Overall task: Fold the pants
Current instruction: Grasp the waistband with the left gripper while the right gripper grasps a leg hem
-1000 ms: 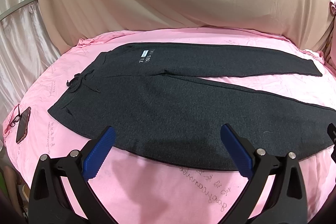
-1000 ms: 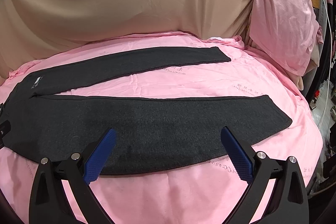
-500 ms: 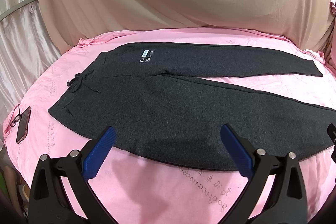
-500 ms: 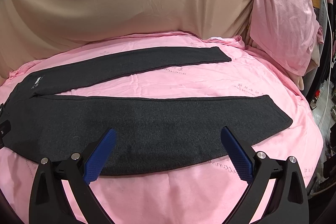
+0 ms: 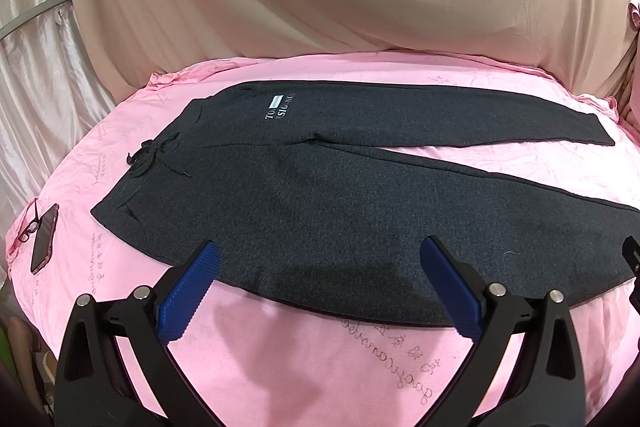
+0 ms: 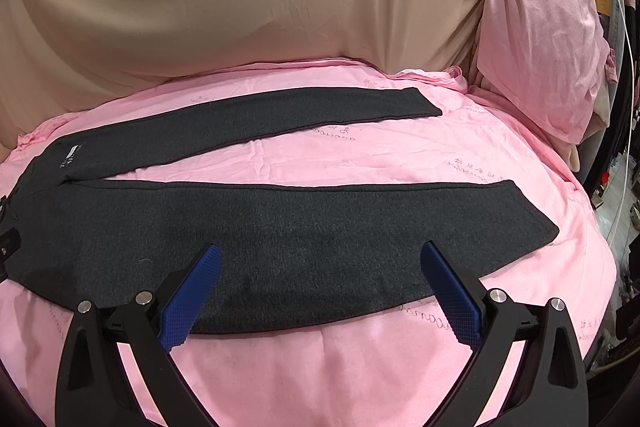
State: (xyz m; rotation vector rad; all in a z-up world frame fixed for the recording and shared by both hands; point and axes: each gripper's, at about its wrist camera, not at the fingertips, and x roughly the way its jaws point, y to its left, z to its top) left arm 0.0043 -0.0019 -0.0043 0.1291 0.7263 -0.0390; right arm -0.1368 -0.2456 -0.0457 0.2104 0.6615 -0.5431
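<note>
Pants point(image 5: 320, 187) lie flat on the bed point(image 5: 320, 367), legs spread rightward; a phone point(image 5: 44, 239) lies left of the waistband; a pillow point(image 6: 540, 27) stands at the bed's right.

Surface: bed with pink sheet point(image 5: 320, 359), wrinkled.
Centre: dark grey pants point(image 5: 340, 195) spread flat, legs parted toward 3 o'clock.
9 o'clock edge: phone point(image 5: 44, 239), glasses point(image 5: 30, 227) touching it.
2 o'clock: pink pillow point(image 6: 544, 31).

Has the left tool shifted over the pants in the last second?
No. The left tool hangs open over the near edge of the pants, and the phone sits at the same spot in its view.
</note>
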